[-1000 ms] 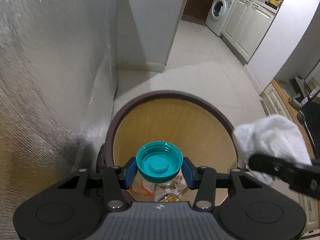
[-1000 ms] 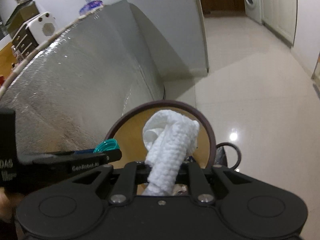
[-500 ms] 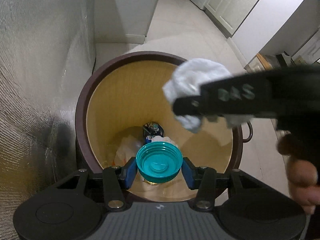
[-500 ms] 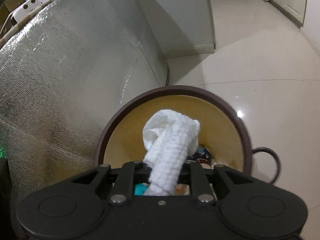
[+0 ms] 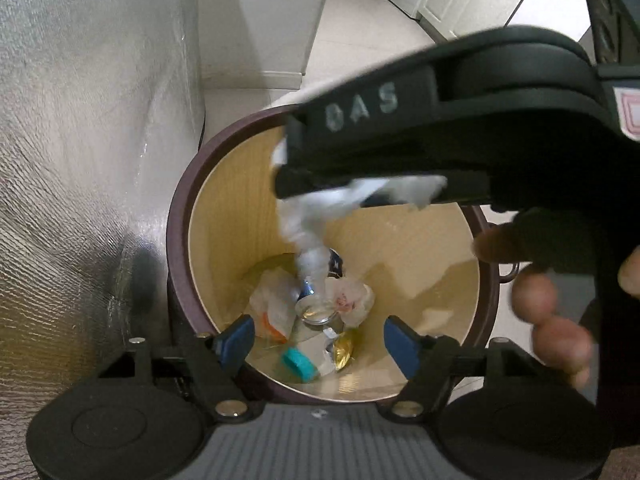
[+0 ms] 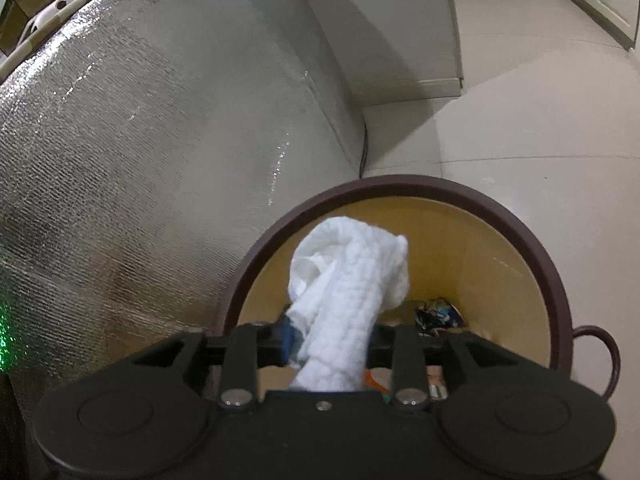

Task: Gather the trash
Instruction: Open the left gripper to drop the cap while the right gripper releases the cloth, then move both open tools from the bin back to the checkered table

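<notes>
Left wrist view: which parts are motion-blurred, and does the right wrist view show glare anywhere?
Left wrist view: the white paper towel under the right gripper is smeared, and the person's fingers are soft. Right wrist view: specular glints on the foil sheet; towel sharp.

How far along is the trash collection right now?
Done: the teal cap lies at the bottom of the bin among older trash, and the left gripper, whose jaws have just been opening, is open and empty. In hand: the white paper towel sits between the right gripper jaws, which have just been opening over the bin. Left: the towel clearing the jaws.
</notes>
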A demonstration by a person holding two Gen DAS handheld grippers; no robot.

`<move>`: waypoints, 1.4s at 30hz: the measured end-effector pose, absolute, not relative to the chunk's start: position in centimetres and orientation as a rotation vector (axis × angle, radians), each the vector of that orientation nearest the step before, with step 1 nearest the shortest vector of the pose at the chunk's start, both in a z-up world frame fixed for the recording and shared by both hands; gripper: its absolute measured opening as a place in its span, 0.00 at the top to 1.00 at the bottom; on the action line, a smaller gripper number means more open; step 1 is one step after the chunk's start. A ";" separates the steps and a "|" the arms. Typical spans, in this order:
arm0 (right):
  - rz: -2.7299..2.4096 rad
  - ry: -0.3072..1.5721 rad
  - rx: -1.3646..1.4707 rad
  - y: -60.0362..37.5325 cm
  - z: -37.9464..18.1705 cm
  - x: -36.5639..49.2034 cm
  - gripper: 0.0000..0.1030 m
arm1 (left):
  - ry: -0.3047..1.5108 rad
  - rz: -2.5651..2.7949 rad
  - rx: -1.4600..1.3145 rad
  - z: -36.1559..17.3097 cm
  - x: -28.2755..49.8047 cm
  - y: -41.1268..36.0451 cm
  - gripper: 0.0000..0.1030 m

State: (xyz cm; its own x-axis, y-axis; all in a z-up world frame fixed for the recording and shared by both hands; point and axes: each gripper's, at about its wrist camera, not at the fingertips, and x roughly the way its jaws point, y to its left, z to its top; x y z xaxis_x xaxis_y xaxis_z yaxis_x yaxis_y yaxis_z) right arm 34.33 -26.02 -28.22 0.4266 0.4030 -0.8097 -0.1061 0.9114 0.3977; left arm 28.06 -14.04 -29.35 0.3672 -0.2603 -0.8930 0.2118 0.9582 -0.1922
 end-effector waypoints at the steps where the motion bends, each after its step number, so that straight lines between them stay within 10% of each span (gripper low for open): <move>1: 0.331 1.083 0.315 -26.0 -28.2 34.4 0.45 | 1.157 -0.302 -0.043 -29.3 28.0 -14.1 0.30; 5: 0.328 1.072 0.332 -26.2 -28.2 34.4 0.31 | 1.157 -0.309 -0.041 -29.1 27.4 -14.4 0.28; 25: 0.264 1.022 0.278 -30.8 -24.7 27.4 0.19 | 1.129 -0.307 0.014 -26.3 25.4 -14.9 0.09; 29: 0.247 0.997 0.270 -31.4 -23.7 26.0 0.03 | 1.118 -0.302 0.019 -25.4 24.9 -15.1 0.04; 42: 0.187 0.940 0.228 -33.1 -20.7 22.7 0.00 | 1.094 -0.238 0.024 -22.2 22.8 -14.4 0.00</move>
